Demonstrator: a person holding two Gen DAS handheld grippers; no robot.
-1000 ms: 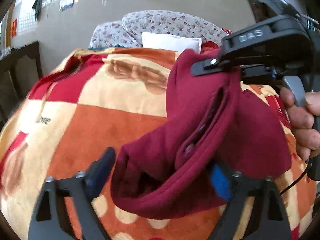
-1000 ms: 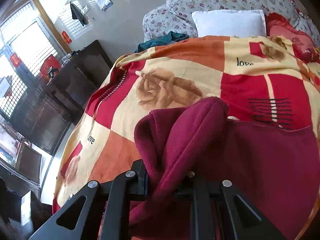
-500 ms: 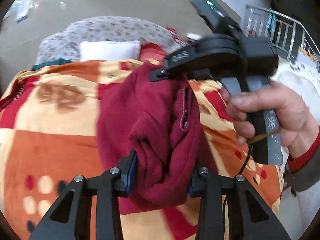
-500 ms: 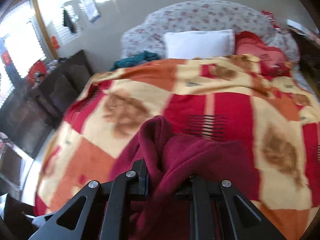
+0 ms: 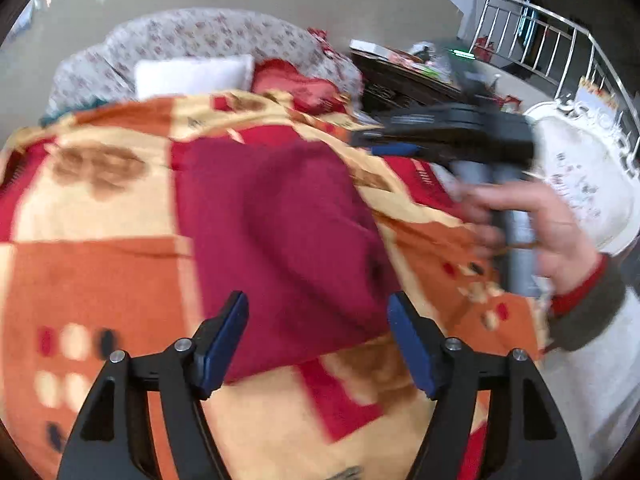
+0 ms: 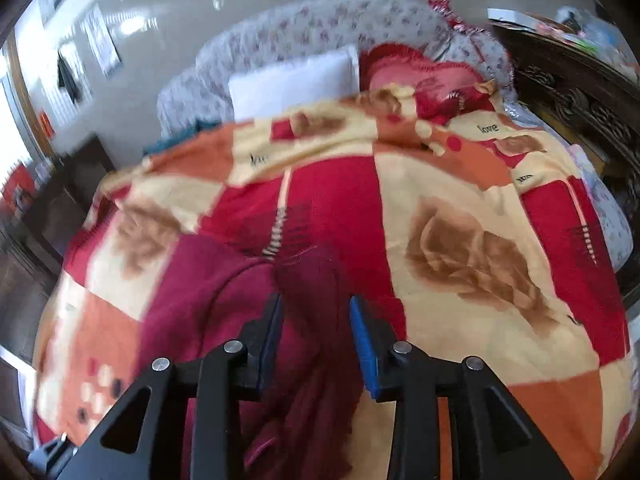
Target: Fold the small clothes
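- Far left of the right wrist view: a dark wooden cabinet (image 6: 48, 208) stands beside the bed's left edge, under a bright window
- At the bed's head edge, from left to right: a bit of teal cloth (image 6: 176, 142), a white pillow (image 6: 294, 80) against a floral bolster (image 6: 320, 26), then a red cushion (image 6: 420, 76) toward the head-right corner
- The blanket (image 6: 472, 240) (orange, red and cream checks with brown roses and the word "love") covers the bed edge to edge
- The maroon garment (image 5: 280, 232) lies flat on the blanket, roughly midway between the left and right edges of the bed, with a rounded fold bulging across its middle; its near hem reaches toward the foot edge
- The left gripper (image 5: 316, 344) hovers over that near hem, its jaws opening and standing wide; the blue pads (image 5: 224, 340) sit clear of the cloth on either side, so nothing is pinched
- The right gripper (image 6: 316, 340) is over the garment's right-hand part, jaws opening and at a narrow gap; maroon cloth shows in the gap, yet the pads do not press it
- In the left wrist view the right gripper appears blurred above the bed's right edge, gripped by the right hand (image 5: 532, 232) in a sleeve with a red cuff
- Beyond the right edge: a carved dark sideboard (image 6: 580, 92) with clutter on top, a white chair back (image 5: 580, 176) and a metal railing (image 5: 560, 40)
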